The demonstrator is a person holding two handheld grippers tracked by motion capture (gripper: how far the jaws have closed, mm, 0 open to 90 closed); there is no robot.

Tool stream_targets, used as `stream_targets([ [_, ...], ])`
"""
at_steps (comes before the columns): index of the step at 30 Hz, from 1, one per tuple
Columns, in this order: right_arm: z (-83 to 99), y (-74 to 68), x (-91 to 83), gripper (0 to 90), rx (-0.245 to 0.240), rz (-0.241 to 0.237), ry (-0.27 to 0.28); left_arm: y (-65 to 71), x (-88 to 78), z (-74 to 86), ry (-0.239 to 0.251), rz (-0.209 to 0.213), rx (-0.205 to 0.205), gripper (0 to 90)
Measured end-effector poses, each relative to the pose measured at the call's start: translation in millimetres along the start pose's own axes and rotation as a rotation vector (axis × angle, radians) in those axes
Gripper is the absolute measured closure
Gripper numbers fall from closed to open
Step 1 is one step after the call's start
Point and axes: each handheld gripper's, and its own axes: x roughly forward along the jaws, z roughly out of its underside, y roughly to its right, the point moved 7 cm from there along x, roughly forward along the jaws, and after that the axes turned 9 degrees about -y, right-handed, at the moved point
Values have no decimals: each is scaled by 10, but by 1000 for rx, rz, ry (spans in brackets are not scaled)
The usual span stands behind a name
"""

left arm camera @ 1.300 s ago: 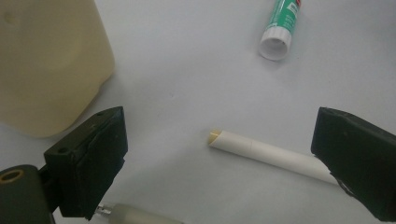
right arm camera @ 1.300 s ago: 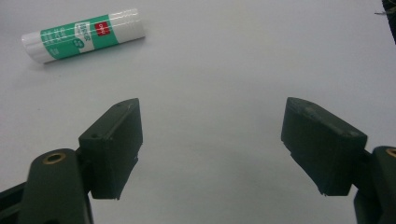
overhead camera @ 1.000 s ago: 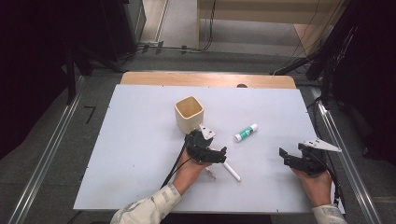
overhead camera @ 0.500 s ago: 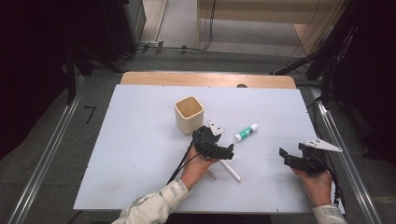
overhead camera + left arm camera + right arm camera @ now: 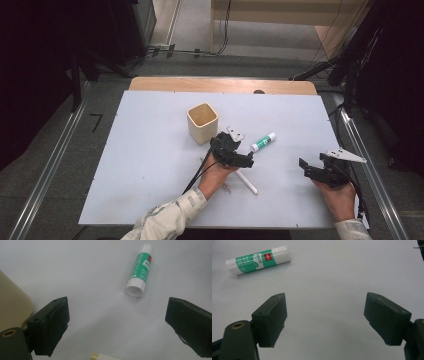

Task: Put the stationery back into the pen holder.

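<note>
While both grippers sit low in the high view, I log the left gripper just below centre of frame, jaws spread wide and holding nothing. In its own view the glue stick lies flat on the table in the upper right of centre, ahead of the jaws and touching neither; its white cap end points toward me. In the high view the stick is just up and right of my left gripper. A cup stands upright, up and left of it. A white pen lies below it. My right gripper rests at lower right, jaws wide apart, empty, well apart from the stick.
</note>
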Motion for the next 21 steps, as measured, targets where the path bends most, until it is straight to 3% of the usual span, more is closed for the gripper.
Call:
stream_targets([
  [21,-5,4,-5,172,-2,-1,4,84,193,-146,-32,11,19,101],
])
